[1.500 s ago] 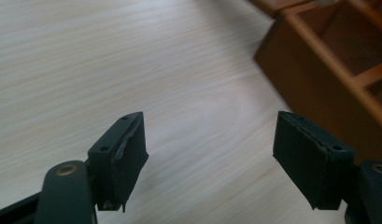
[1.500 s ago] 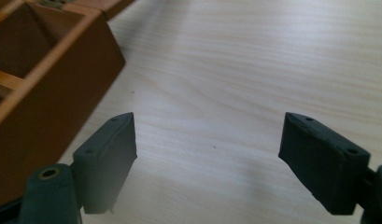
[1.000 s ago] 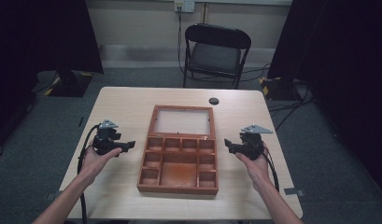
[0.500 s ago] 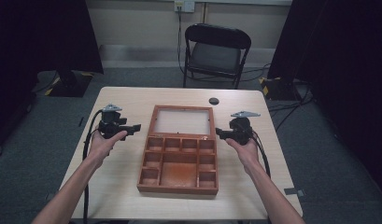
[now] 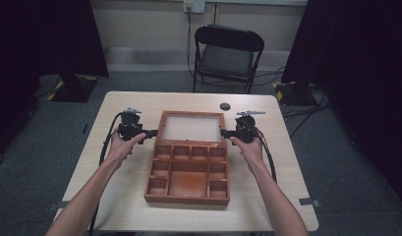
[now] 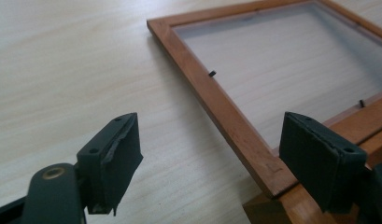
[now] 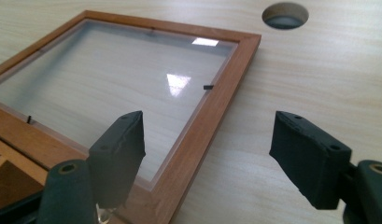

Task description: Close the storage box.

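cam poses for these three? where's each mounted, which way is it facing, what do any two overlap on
High view: fixed above the person's side, facing forward and down on the table; both forearms, left gripper, right gripper.
Left gripper view: rides the left gripper, facing the glass lid's left frame; open jaws.
Right gripper view: rides the right gripper, facing the lid's right frame and table hole; open jaws.
Shared: the lid.

A wooden compartment box (image 5: 187, 172) lies open at the frame's centre on the worktop (image 5: 115, 196), its glass-paned lid (image 5: 191, 128) folded back flat toward the upper frame, compartments empty.
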A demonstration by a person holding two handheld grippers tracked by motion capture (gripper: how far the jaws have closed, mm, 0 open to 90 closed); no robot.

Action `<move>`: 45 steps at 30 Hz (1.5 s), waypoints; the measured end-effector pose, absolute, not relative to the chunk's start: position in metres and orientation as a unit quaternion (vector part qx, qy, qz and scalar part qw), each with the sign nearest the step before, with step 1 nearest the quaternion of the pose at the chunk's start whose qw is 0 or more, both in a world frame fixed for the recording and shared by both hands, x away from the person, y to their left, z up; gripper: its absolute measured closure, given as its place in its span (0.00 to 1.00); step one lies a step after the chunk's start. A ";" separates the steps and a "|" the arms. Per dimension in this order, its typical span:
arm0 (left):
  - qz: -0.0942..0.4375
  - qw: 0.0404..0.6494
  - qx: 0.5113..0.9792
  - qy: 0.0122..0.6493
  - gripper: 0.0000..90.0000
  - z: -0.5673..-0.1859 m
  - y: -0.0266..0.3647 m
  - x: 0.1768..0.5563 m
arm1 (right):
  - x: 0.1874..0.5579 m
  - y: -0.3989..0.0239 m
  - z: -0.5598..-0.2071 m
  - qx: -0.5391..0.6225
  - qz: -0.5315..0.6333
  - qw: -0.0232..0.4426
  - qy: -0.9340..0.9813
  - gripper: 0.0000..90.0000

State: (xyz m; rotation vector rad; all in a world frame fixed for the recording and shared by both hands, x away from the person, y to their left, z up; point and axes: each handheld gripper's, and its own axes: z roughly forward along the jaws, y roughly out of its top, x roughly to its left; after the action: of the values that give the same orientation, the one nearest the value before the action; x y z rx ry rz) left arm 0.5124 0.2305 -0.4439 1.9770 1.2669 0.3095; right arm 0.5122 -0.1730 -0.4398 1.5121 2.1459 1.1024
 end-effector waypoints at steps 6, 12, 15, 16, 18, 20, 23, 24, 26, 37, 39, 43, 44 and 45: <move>0.116 0.374 0.771 0.502 0.20 -0.449 0.223 0.520 | 0.518 -0.168 -0.454 0.529 0.360 0.130 0.757 0.24; 0.098 0.378 0.774 0.498 0.20 -0.452 0.211 0.523 | 0.523 -0.164 -0.463 0.538 0.363 0.109 0.753 0.22; 0.088 0.373 0.779 0.496 0.20 -0.455 0.209 0.524 | 0.523 -0.163 -0.463 0.539 0.365 0.105 0.752 0.21; 0.084 0.375 0.779 0.495 0.20 -0.456 0.208 0.524 | 0.523 -0.164 -0.464 0.541 0.366 0.103 0.751 0.20; 0.082 0.376 0.780 0.494 0.20 -0.457 0.207 0.525 | 0.524 -0.164 -0.466 0.546 0.373 0.092 0.745 0.20; 0.078 0.377 0.781 0.492 0.20 -0.457 0.206 0.525 | 0.524 -0.164 -0.467 0.551 0.376 0.084 0.740 0.20; 0.073 0.374 0.782 0.494 0.20 -0.459 0.203 0.524 | 0.523 -0.161 -0.469 0.550 0.381 0.075 0.740 0.19; 0.071 0.370 0.784 0.493 0.20 -0.460 0.203 0.525 | 0.523 -0.160 -0.469 0.550 0.383 0.071 0.739 0.18; 0.067 0.374 0.780 0.497 0.20 -0.462 0.202 0.525 | 0.523 -0.157 -0.470 0.550 0.386 0.061 0.738 0.17; 0.067 0.378 0.775 0.502 0.16 -0.467 0.195 0.526 | 0.522 -0.142 -0.478 0.560 0.400 0.031 0.725 0.09; 0.065 0.382 0.773 0.502 0.17 -0.468 0.194 0.526 | 0.522 -0.142 -0.478 0.559 0.401 0.033 0.726 0.09; 0.048 0.390 0.767 0.508 0.17 -0.471 0.192 0.527 | 0.523 -0.142 -0.479 0.558 0.402 0.027 0.725 0.10; 0.047 0.389 0.765 0.512 0.16 -0.471 0.190 0.527 | 0.523 -0.142 -0.478 0.561 0.398 0.028 0.725 0.10; 0.052 0.385 0.767 0.511 0.15 -0.470 0.189 0.527 | 0.523 -0.141 -0.477 0.563 0.395 0.027 0.726 0.11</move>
State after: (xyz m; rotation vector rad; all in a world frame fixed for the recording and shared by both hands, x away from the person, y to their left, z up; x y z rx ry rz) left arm 0.5271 0.1886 -0.4703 1.9541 1.3013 0.1316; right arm 0.5226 -0.1412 -0.4771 1.7387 2.2416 1.2198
